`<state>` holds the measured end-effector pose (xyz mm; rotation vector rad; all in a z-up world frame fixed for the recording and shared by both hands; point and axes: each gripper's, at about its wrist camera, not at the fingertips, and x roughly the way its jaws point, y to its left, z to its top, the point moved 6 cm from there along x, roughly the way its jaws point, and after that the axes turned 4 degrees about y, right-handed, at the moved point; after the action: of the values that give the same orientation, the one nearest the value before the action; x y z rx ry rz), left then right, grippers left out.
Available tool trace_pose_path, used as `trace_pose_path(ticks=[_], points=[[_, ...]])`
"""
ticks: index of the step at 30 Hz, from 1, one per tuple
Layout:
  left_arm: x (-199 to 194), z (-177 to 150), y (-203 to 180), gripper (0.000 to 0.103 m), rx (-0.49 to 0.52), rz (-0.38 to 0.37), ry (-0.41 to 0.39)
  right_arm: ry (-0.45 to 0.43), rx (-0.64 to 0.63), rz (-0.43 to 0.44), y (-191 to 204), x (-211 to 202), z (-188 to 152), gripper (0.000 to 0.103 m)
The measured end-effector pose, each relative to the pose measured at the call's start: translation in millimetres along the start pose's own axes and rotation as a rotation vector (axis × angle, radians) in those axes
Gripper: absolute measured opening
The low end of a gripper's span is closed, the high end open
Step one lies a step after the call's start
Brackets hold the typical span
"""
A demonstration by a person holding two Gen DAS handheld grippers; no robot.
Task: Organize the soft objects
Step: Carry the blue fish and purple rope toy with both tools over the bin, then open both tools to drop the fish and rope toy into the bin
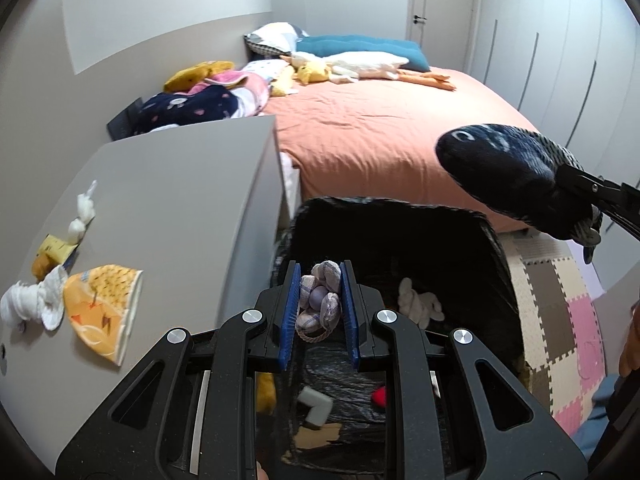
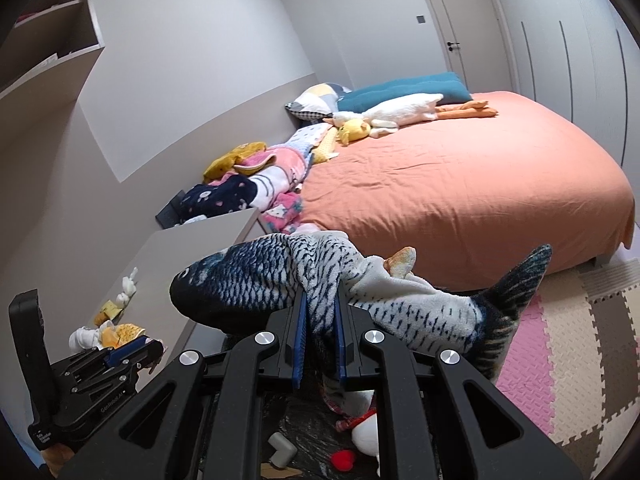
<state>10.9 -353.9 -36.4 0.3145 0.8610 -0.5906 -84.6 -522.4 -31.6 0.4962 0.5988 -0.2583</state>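
Left claw (image 1: 320, 300) angles steeply down at lower centre of its view, blue ribbed pads pinched tight on a knotted fabric toy (image 1: 320, 300) — soft plaid lobes in lilac and white, with a cord loop hanging beneath. It hangs over the bin (image 1: 496, 248), lined with crinkly black plastic, where a pale plush (image 1: 420, 302), a red heart (image 1: 380, 395) and a grey angled foam piece (image 1: 316, 403) already lie.

Right claw (image 2: 320, 320) tilts down more gently at lower centre of its own view, pads clamped narrow on the belly of a plush fish (image 2: 280, 276) — printed dark-blue scales on pale fleece, orange fin, fanned tail to the right. In the left view that fish shows at the right edge, above the bin's far rim.

On the smooth grey counter (image 1: 180, 200), left of frame, sit an orange patterned cloth (image 1: 100, 312) and white knotted toys (image 1: 32, 308). Behind, the bed (image 1: 380, 120) with its wrinkled salmon sheet. The left gripper's body, lower left of the right view, carries small white lettering reading "GenRobot.AI".
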Motion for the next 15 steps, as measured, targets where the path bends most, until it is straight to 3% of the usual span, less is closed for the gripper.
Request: trace_pose_path(ticks=[10,13,14,15], points=[[18,-1,-37,0.020,0.058,-0.054,0.036,0.007,0.028,-0.071,-24,3,-1,0.014],[24,-4,-42,0.021,0.066,-0.063,0.054,0.030,0.026,-0.082,-27,9,-4,0.019],[25,-4,-42,0.027,0.063,-0.063,0.060,0.037,0.026,-0.089,-28,11,-5,0.027],[28,-5,-40,0.055,0.049,-0.060,0.072,0.040,0.033,-0.093,-28,13,-5,0.035]])
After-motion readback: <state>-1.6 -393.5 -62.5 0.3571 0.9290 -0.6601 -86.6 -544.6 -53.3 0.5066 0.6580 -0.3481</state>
